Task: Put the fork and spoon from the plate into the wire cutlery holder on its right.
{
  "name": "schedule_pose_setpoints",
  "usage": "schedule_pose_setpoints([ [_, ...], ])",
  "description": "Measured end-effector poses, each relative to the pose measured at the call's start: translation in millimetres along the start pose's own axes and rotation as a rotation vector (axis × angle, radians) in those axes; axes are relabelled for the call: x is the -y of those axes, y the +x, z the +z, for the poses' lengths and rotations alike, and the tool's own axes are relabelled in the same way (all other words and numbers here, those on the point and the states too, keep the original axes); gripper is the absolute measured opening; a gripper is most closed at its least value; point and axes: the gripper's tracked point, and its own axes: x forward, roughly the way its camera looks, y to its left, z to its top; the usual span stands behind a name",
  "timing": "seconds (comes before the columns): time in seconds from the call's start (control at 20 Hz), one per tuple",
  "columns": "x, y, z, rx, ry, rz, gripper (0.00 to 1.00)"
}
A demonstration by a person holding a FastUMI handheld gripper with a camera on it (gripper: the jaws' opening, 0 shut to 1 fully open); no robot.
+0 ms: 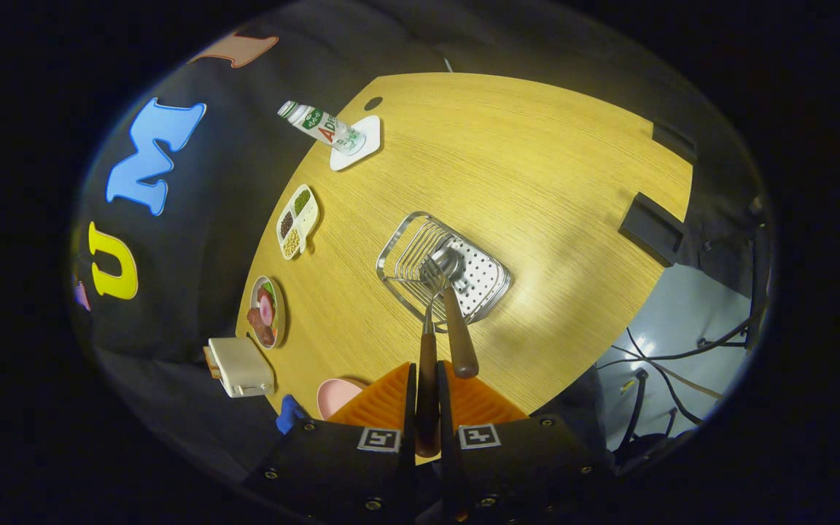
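Note:
My gripper [427,373] is shut on the brown wooden handle of the fork [428,343]. The fork's metal tines reach forward over the rim of the wire cutlery holder [399,251], which stands on the wooden table just ahead of the fingers. The spoon [459,339], also brown-handled, lies with its bowl inside the holder and its handle leaning out toward the right finger. The holder has a white perforated base. A pink plate [336,395] peeks out beside the left finger, mostly hidden by it.
Along the table's [537,160] far side are a bottle on a white coaster [321,127], a divided dish of beans [296,221], a plate of food [265,312] and a white box [241,367]. Black blocks [652,230] sit at the right edge; cables lie on the floor.

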Motion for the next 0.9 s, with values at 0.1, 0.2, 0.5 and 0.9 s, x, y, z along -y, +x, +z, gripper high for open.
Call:
schedule_pose_setpoints([
  [0.1,2.5,-0.4,1.6,0.011,-0.005,-0.012,0.16],
  [0.2,2.0,-1.8,1.8,0.012,0.001,-0.007,0.16],
  [0.5,4.1,-5.7,1.8,0.026,-0.007,-0.011,0.24],
  [0.9,4.3,-9.0,5.9,0.045,-0.013,-0.012,0.57],
])
